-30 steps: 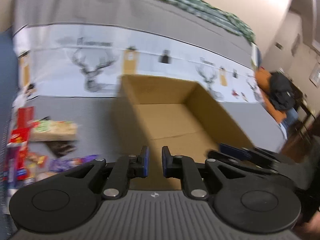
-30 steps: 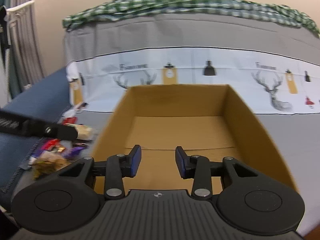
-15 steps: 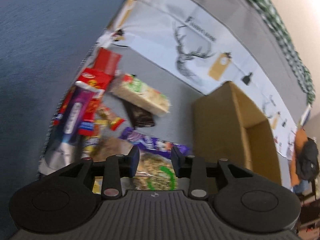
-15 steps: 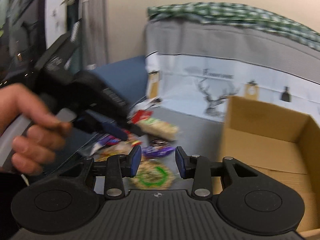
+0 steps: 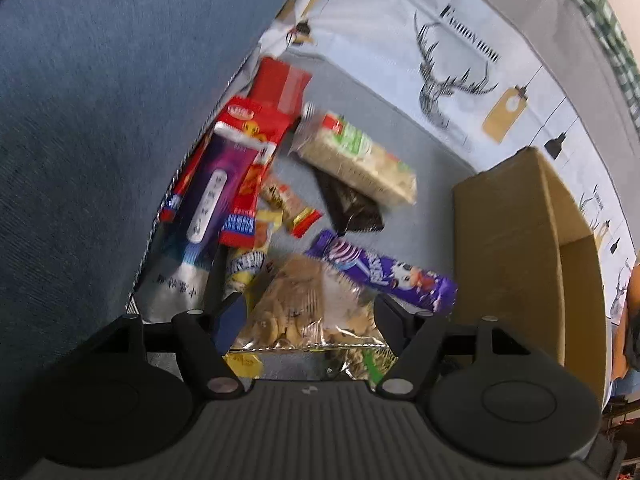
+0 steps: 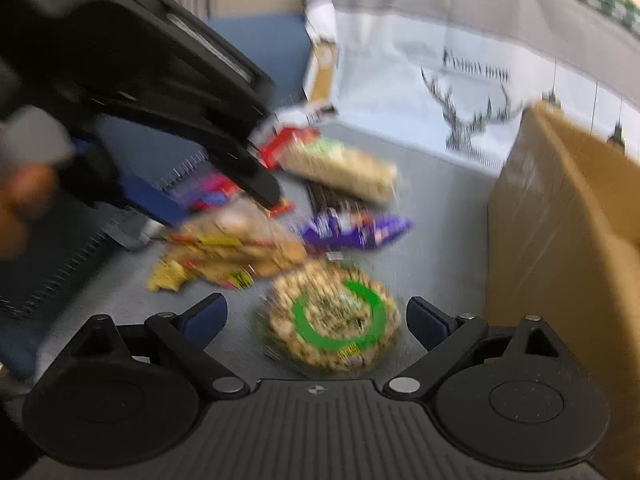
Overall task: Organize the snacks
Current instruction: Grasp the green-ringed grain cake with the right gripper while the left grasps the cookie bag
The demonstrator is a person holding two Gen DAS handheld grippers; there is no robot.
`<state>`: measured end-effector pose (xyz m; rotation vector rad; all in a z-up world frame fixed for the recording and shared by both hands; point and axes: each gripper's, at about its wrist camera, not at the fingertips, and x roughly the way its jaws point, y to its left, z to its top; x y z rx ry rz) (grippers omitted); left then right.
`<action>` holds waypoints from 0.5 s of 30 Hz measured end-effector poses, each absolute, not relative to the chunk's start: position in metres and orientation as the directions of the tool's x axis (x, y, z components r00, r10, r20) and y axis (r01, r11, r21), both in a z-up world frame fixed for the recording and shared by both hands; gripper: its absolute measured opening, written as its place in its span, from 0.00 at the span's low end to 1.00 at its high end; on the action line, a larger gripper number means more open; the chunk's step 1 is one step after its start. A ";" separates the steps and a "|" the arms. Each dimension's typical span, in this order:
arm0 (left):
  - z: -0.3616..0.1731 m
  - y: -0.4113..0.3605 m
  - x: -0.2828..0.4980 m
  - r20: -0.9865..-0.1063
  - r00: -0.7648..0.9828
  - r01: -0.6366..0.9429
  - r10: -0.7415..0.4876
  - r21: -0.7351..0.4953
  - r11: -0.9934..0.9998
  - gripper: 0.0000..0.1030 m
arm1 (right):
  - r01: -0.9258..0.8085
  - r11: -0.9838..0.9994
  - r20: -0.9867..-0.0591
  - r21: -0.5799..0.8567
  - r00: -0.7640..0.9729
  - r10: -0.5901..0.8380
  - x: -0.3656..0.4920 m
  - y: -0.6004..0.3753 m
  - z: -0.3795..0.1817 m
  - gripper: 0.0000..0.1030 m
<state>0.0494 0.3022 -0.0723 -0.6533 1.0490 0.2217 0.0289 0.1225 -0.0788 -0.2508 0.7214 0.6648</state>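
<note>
A pile of snack packets lies on the grey bed cover. My left gripper (image 5: 306,314) is open, its fingers on either side of a clear bag of brown biscuits (image 5: 304,304). Beyond it lie a purple bar (image 5: 380,274), a green-labelled cracker pack (image 5: 356,160), a dark packet (image 5: 352,208) and red and purple packets (image 5: 236,172). My right gripper (image 6: 316,316) is open over a round snack pack with a green ring (image 6: 334,316). The left gripper (image 6: 192,108) shows in the right wrist view over the biscuit bag (image 6: 236,248). An open cardboard box (image 5: 520,248) stands to the right.
A blue surface (image 5: 100,100) borders the cover on the left. A white deer-print sheet (image 5: 440,60) hangs behind the snacks. The box wall (image 6: 560,232) stands close on the right of my right gripper.
Both grippers swung left from the box to the snack pile and opened wider. The left one came down around the biscuit bag, the right one over the round pack.
</note>
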 end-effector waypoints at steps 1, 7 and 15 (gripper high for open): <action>-0.074 0.303 0.050 -0.857 0.496 -0.466 -0.141 -0.400 0.789 0.73 | -0.622 0.782 -0.701 0.018 0.551 0.454 0.034 0.124 -0.082 0.93; -0.083 0.298 0.055 -0.867 0.461 -0.469 -0.187 -0.417 0.779 0.73 | -0.590 0.807 -0.709 0.036 0.554 0.436 0.046 0.127 -0.093 0.94; -0.091 0.298 0.054 -0.865 0.445 -0.483 -0.231 -0.449 0.752 0.71 | -0.642 0.766 -0.682 0.005 0.559 0.472 0.037 0.123 -0.097 0.85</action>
